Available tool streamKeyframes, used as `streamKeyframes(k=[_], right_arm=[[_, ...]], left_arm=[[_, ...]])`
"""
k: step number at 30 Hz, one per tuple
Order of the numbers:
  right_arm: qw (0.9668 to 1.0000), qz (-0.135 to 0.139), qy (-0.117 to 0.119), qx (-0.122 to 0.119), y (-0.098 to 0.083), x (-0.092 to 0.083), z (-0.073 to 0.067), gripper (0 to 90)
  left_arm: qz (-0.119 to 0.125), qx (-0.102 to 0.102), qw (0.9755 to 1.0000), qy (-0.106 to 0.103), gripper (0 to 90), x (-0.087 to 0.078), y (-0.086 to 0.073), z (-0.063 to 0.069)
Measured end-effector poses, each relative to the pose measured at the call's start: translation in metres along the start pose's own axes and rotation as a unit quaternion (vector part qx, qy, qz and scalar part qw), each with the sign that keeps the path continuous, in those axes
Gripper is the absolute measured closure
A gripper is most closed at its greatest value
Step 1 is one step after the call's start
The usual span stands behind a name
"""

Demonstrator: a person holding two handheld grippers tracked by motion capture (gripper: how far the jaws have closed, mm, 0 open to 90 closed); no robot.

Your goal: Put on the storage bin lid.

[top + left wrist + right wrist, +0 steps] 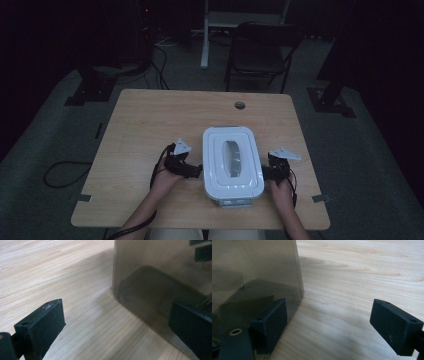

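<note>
A white lidded container [233,165] sits near the front edge of the surface [150,120], just right of its middle. The left gripper [192,171] is at its left wall and the right gripper [265,172] at its right wall. Both have jaws spread wide, pinching nothing.

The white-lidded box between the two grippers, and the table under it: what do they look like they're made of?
Lid: probably moulded plastic, white and glossy, with rounded stepped edges and a soft sheen. Box wall: likely translucent smoky plastic; shapes show dimly through it and it mirrors the gripper's jaw. Table: light wood or a wood-look laminate, matte, with even printed-looking grain; which one I can't tell.
</note>
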State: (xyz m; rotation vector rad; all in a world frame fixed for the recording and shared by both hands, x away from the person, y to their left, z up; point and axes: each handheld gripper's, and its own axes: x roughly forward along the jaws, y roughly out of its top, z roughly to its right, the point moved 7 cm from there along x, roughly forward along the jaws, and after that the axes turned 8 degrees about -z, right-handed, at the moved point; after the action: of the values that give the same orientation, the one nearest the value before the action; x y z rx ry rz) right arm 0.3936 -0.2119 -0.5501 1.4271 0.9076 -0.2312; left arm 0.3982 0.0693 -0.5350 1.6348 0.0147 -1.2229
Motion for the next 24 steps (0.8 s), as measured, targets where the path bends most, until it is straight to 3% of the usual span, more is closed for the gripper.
streamKeyframes(k=[1, 5, 9, 13, 24], right_arm=[[0.9999, 0.005, -0.005, 0.008, -0.003, -0.001, -0.003, 15.1], [0.9999, 0.005, -0.015, -0.003, -0.005, -0.002, -0.008, 15.0], [0.9998, -0.003, -0.015, -0.012, -0.004, 0.0, -0.007, 12.5], [0.9996, -0.013, -0.021, -0.016, -0.004, 0.002, -0.005, 12.4], [0.9996, -0.004, -0.026, -0.011, -0.002, -0.001, 0.0, 12.4]], left_arm=[[-0.002, 0.004, 1.0, 0.006, 1.6, -0.001, 0.001, -0.001], [-0.002, 0.002, 1.0, 0.006, 1.6, -0.004, 0.0, -0.004], [0.014, -0.005, 0.9999, -0.002, 1.6, -0.005, 0.001, -0.007], [0.016, -0.002, 0.9999, 0.003, 1.6, -0.005, 0.0, -0.012], [0.03, -0.001, 0.9994, 0.016, 1.7, -0.008, 0.0, -0.015]])
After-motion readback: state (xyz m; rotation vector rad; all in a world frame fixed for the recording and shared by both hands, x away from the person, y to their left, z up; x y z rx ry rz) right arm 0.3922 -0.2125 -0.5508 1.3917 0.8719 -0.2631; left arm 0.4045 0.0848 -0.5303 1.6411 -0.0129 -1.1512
